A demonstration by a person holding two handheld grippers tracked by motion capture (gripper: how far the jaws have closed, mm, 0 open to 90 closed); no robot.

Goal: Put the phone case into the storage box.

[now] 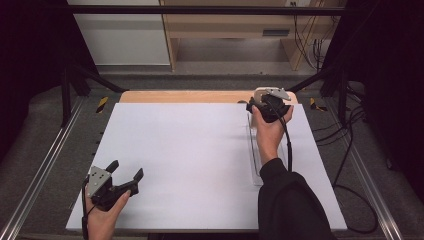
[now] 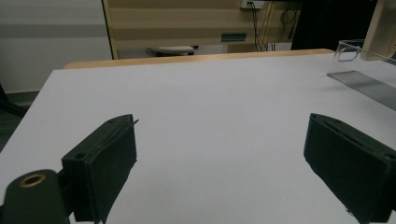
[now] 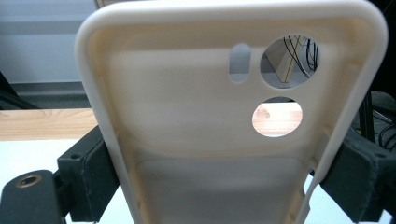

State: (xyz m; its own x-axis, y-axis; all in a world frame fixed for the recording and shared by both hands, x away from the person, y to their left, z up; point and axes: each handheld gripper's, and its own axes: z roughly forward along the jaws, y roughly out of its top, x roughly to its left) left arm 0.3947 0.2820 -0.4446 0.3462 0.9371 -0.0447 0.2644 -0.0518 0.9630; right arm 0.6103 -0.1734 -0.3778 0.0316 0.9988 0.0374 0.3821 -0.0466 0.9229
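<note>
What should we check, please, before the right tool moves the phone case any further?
1. Right tool clamped on both side edges of the cream phone case: ok.
2. Case undamaged, camera cut-outs clear: ok.
3. Left tool open, holding nothing, resting apart at the near left of the white table: ok.
4. Clear tray lying flat on the table's right side: ok.
5. Tray holding nothing: cannot tell.
</note>
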